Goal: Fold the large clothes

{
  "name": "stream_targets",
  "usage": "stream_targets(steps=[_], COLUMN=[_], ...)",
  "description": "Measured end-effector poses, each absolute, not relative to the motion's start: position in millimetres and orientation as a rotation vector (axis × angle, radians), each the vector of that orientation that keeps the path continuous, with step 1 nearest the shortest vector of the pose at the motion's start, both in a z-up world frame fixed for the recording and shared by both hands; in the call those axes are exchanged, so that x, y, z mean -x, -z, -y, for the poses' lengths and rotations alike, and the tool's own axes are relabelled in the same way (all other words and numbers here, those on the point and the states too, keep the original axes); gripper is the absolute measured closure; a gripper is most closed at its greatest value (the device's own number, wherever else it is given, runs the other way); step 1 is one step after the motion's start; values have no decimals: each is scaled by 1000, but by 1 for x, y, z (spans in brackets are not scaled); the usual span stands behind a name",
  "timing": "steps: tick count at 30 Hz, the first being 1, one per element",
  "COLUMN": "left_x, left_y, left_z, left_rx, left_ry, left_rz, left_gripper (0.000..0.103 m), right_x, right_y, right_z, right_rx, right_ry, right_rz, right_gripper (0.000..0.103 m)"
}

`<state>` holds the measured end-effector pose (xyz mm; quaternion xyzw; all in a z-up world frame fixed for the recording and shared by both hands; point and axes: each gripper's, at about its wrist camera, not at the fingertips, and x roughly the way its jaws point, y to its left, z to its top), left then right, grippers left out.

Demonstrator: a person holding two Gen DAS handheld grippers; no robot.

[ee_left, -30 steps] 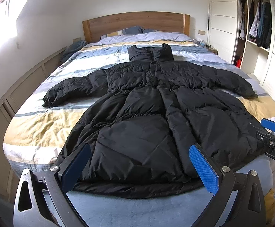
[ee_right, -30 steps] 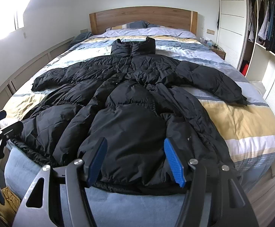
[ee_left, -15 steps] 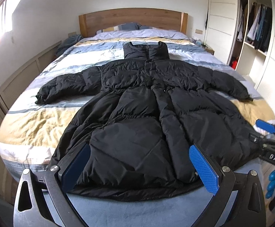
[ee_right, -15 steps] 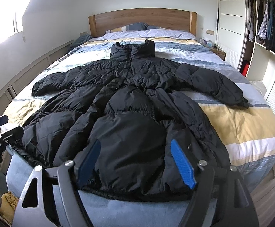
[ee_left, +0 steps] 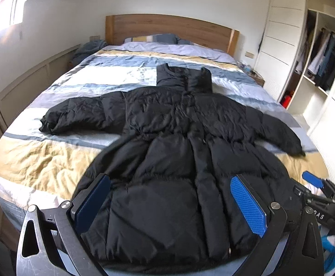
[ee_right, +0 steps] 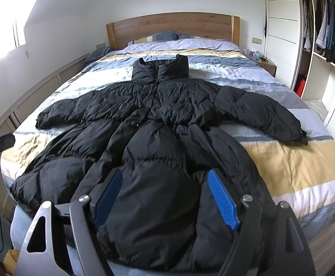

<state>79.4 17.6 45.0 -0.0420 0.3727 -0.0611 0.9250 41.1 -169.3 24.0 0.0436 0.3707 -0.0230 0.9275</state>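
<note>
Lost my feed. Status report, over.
Left gripper open, right gripper open, both empty. Black coat spread flat on bed, unfolded. Nothing in the way.

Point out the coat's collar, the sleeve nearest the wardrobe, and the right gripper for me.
collar [ee_right: 159,69]: right wrist view, middle of the upright collar.
sleeve [ee_right: 266,117]: right wrist view, mid-sleeve padding.
right gripper [ee_right: 165,199]: right wrist view, between its open fingertips.

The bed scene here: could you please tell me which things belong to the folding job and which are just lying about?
For the job:
- black puffer coat, spread flat
- bed under it
- left gripper, open
- right gripper, open

Lying about:
- pillows
- hanging clothes in the wardrobe
- nightstand
</note>
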Motion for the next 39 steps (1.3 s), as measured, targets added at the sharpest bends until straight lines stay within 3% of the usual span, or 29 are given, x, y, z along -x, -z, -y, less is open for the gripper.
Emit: stream_targets(steps=[10, 23, 31, 39], left_x=[-152, -215, -234, -239], left_y=[-72, -40, -15, -1], left_z=[-35, -60, -61, -61], left_rx=[129, 106, 110, 118], left_ry=[57, -103, -123, -120], left_rz=[-731, -782, -847, -877], left_gripper=[1, 1, 1, 1], right_x=[-118, -164, -149, -142], right_y=[-28, 95, 145, 158], right_z=[243, 452, 529, 570], right_rx=[-273, -654, -971, -1169], right_ry=[94, 370, 364, 334], right_rz=[-716, -780, -626, -439], right_gripper=[27, 27, 27, 28])
